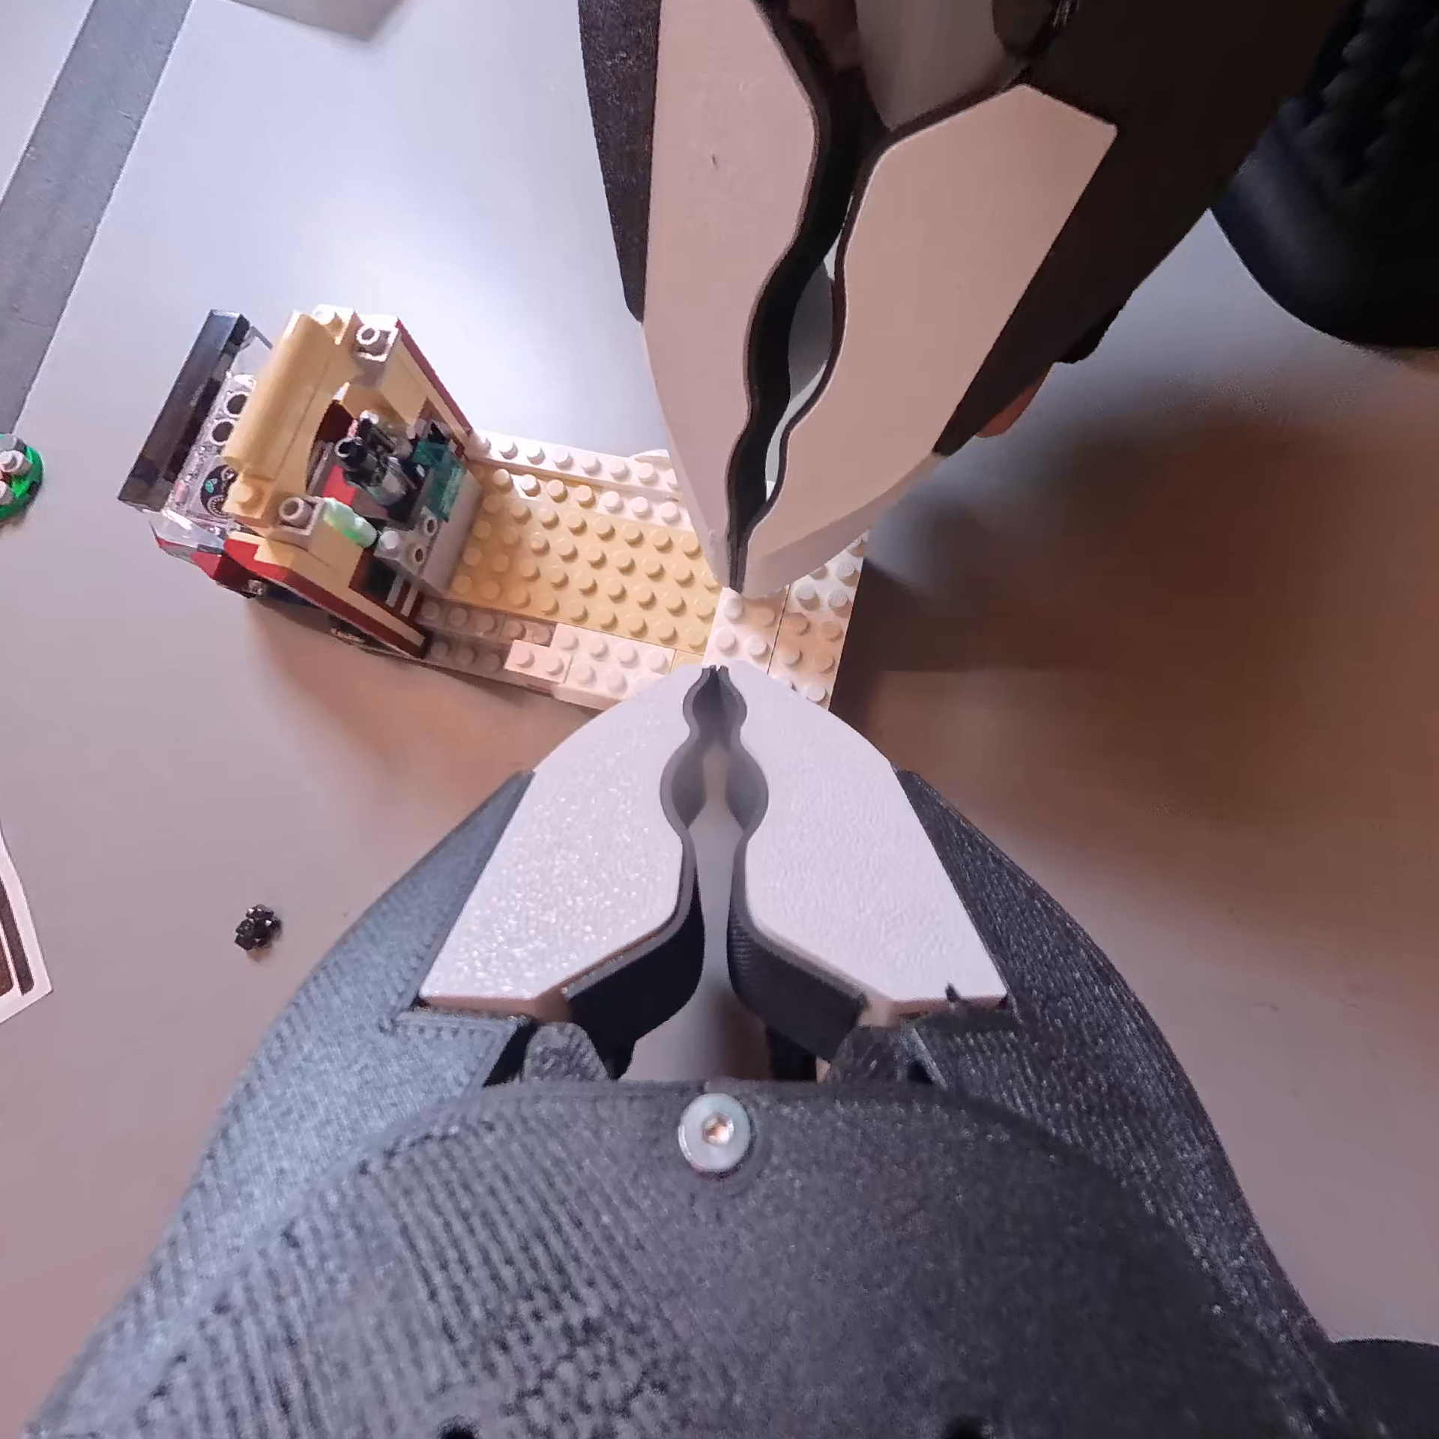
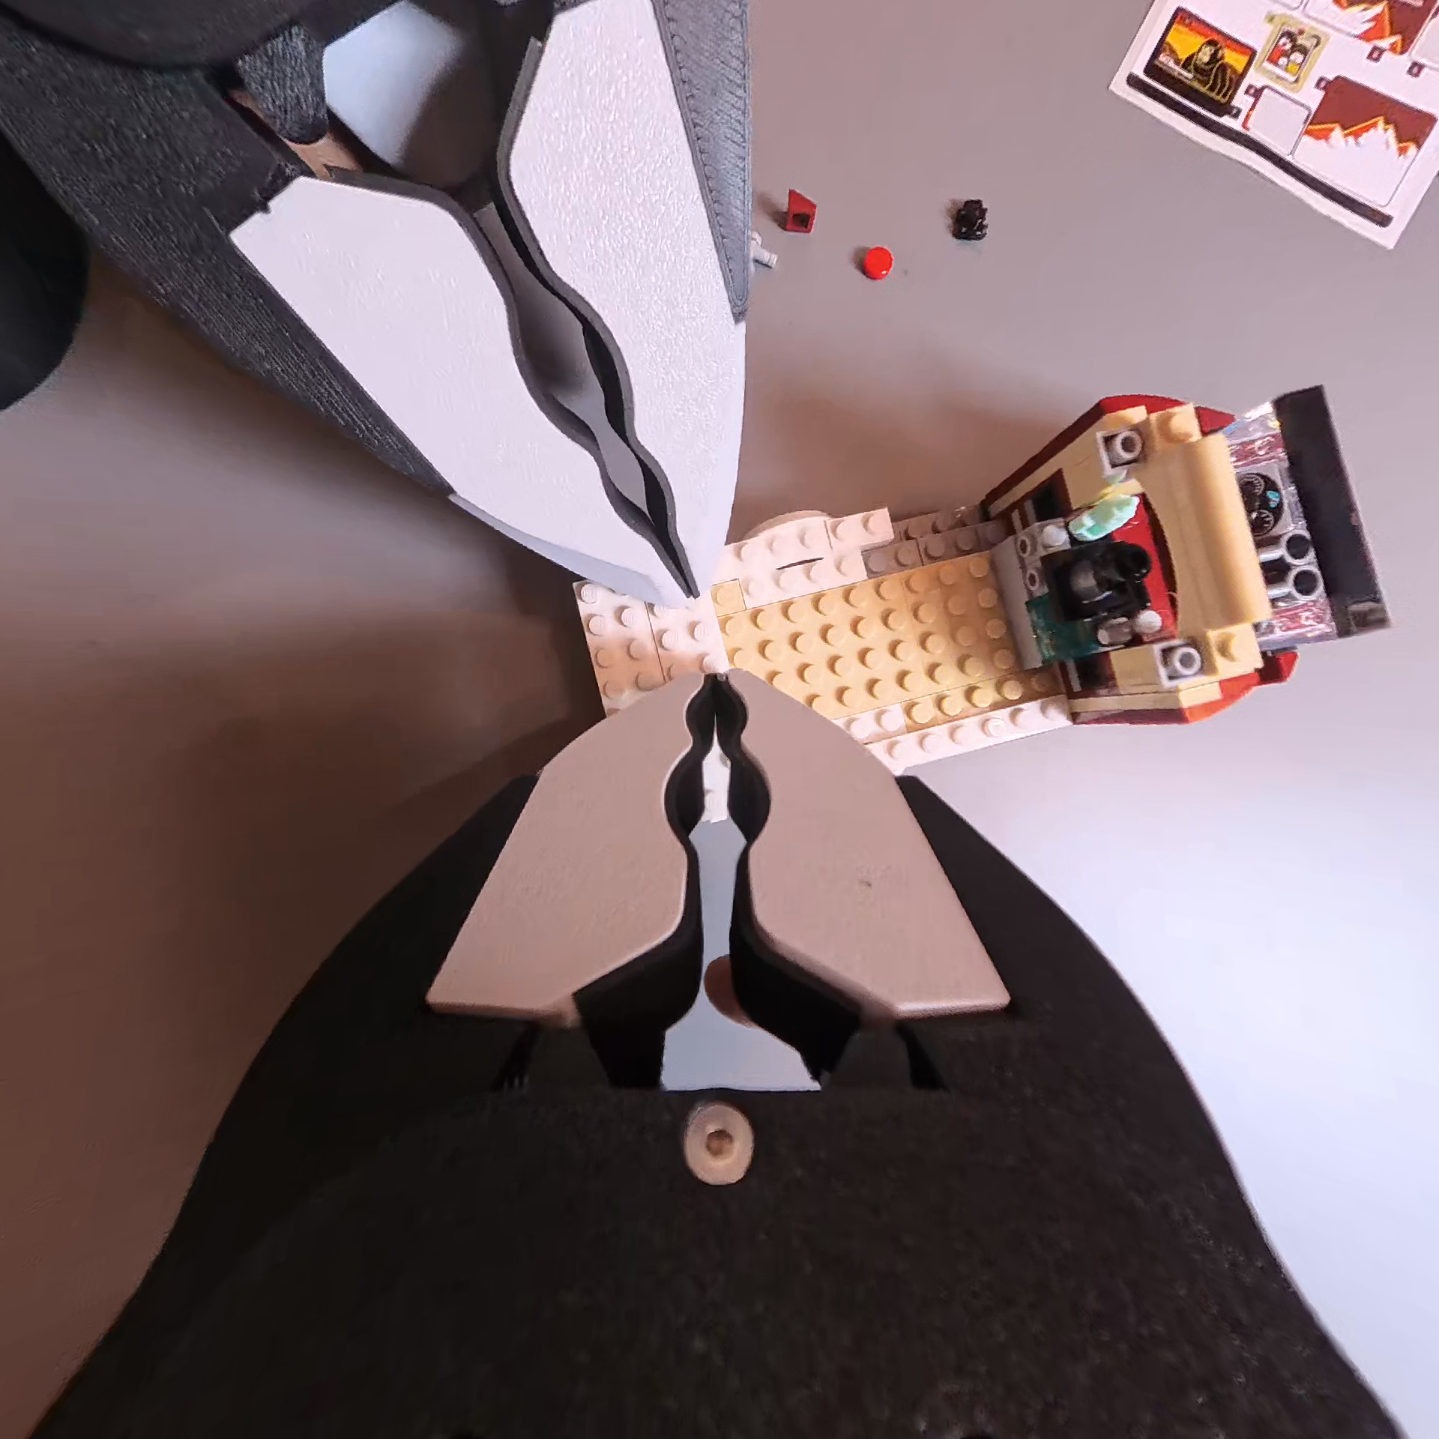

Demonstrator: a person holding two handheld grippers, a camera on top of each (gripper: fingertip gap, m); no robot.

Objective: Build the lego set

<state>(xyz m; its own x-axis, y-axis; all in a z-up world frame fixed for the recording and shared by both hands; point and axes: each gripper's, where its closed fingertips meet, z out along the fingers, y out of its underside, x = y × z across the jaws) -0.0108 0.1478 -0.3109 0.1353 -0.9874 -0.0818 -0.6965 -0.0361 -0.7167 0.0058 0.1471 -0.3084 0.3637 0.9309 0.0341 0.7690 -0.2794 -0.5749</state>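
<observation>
Both the left gripper (image 1: 720, 671) and right gripper (image 2: 718, 679), pressed together, are meeting tip-to-tip over the lego vehicle's (image 2: 880, 631) white tail end, its length running away toward the cab.

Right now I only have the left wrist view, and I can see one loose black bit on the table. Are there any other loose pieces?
Observer: Yes. A small round red piece lies on the table, apart from the lego model.
Operator: Anything else near it?
Observer: A dark red sloped piece lies next to it, close to the outer edge of the left tongs.
Operator: And the sheet I can see a corner of, what is it?
Observer: A sticker sheet with several printed panels, lying flat beyond those loose pieces.
</observation>
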